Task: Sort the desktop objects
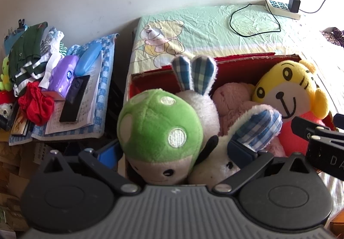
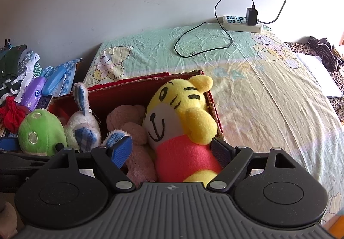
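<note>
Both my grippers sit low over the red box [image 2: 133, 86], pointing fwd into it. L gripper [image 1: 174, 150]: jaws spread wide, straddling the green mushroom plush [image 1: 159, 129] and white bunny [image 1: 206, 114]; nothing clamped. R gripper [image 2: 172, 148]: jaws wide apart either side of the yellow tiger plush [image 2: 180, 114], pads not pressing it. Pink plush [image 2: 131, 122] lies btwn bunny and tiger. Box rests on a bear-print sheet [image 2: 247, 79]; power strip [image 2: 243, 22] w/ charger by the white wall. Clothes pile [image 1: 28, 62] on the L.
</note>
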Tool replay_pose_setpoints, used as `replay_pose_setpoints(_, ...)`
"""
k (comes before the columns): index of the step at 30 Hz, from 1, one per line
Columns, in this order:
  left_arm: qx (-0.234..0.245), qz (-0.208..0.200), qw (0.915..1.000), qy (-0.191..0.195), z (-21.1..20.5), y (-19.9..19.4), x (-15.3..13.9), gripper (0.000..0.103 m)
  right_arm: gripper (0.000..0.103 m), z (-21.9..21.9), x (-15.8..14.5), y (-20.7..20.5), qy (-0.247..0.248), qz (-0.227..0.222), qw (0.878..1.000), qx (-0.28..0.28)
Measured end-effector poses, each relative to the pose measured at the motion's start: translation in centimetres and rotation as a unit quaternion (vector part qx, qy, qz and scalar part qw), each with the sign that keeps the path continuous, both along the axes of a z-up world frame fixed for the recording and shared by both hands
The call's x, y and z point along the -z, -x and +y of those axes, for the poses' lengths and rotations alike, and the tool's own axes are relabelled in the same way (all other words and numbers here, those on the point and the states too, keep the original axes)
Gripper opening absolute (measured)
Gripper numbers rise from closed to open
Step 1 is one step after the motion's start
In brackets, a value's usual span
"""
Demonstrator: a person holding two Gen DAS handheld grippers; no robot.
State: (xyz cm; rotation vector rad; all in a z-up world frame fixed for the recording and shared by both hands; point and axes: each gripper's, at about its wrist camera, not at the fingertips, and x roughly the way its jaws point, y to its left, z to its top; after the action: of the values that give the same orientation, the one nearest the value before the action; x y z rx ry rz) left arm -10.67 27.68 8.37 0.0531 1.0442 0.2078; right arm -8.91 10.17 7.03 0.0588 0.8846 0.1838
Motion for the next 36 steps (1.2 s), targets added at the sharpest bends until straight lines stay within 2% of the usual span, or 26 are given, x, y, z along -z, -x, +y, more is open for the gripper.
replay_pose_setpoints(36,0.014,-0.003,0.9998,-0.011,-0.52,0.55,-0.19,0.103,0.083,-0.27,-0.32,0.44,0.008,-0.006,1.000,0.002)
